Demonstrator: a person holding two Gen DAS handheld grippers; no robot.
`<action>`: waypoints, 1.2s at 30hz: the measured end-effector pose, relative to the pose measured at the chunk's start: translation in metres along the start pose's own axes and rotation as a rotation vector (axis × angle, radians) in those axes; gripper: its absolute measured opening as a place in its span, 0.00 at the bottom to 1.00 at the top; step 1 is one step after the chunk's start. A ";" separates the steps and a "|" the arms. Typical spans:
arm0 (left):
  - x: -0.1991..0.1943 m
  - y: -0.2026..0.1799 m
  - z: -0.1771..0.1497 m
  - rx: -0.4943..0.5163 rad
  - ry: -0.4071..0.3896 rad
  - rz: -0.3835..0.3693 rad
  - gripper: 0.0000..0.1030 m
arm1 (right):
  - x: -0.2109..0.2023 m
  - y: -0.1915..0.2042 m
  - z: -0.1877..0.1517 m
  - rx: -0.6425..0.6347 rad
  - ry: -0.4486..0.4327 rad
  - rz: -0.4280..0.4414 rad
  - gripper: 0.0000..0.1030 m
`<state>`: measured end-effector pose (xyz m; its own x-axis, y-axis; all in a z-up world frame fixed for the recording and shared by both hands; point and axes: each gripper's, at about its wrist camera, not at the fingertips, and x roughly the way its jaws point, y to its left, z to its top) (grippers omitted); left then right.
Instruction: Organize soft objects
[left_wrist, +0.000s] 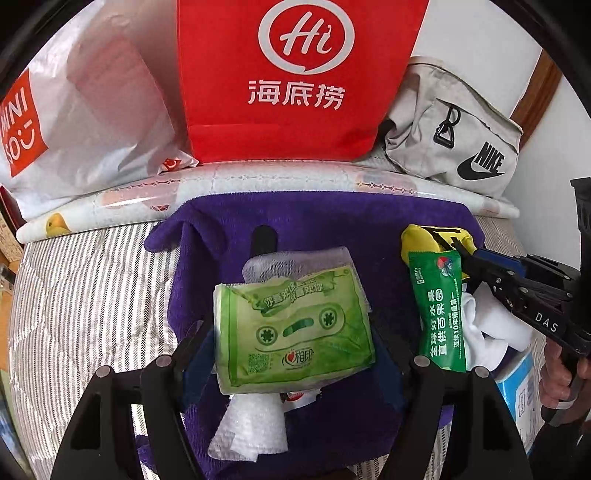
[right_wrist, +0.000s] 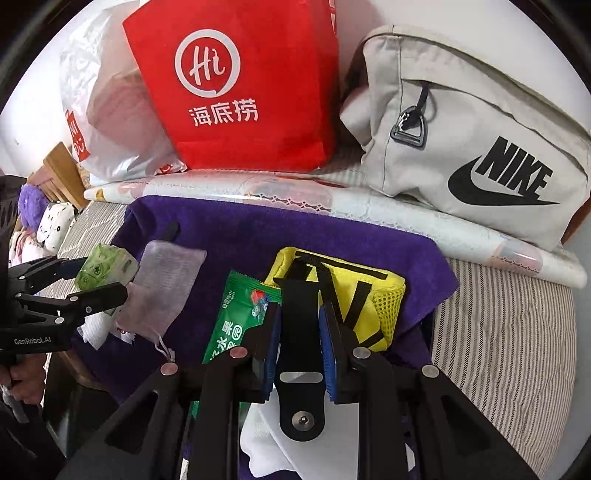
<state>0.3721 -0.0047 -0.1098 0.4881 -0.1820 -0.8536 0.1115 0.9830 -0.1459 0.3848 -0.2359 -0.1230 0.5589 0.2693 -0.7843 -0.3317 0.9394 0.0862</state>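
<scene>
Clearly, the weak spot is the left hand-held gripper (left_wrist: 291, 354), which grasps the green tissue pack (left_wrist: 295, 328) by its sides, lifted above the purple towel (left_wrist: 332, 218) spread on the bed. The wrapper looks thin and crumpled, so the pack could slide out of the pads or fold in the middle if it is swung quickly, and it would land on the white mesh pouch (right_wrist: 162, 280) and paper just beneath it. On the right, the right hand-held gripper (right_wrist: 299, 332) is clenched on the black strap (right_wrist: 297, 306) of the yellow pouch (right_wrist: 354, 295), which rests on the towel's right part. Pulling the strap may tip the pouch and sweep the green snack packet (right_wrist: 236, 325) lying just left of it, touching the near finger. The white cloth (left_wrist: 491, 328) bunched near the right edge could also snag. The red bag (left_wrist: 295, 74) and grey Nike bag (right_wrist: 480, 147) stand far back, well apart.
</scene>
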 end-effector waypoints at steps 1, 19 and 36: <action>0.000 0.000 0.000 0.000 0.002 0.000 0.72 | 0.001 0.000 0.000 0.001 0.001 0.000 0.20; -0.018 0.008 0.001 -0.070 0.023 -0.053 0.88 | -0.022 -0.003 0.002 0.017 -0.018 0.000 0.63; -0.114 -0.012 -0.042 -0.017 -0.124 0.099 0.88 | -0.104 0.018 -0.028 0.055 -0.084 -0.067 0.72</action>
<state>0.2790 0.0054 -0.0319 0.5988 -0.0850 -0.7963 0.0437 0.9963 -0.0734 0.2998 -0.2531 -0.0566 0.6406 0.2202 -0.7356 -0.2505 0.9655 0.0709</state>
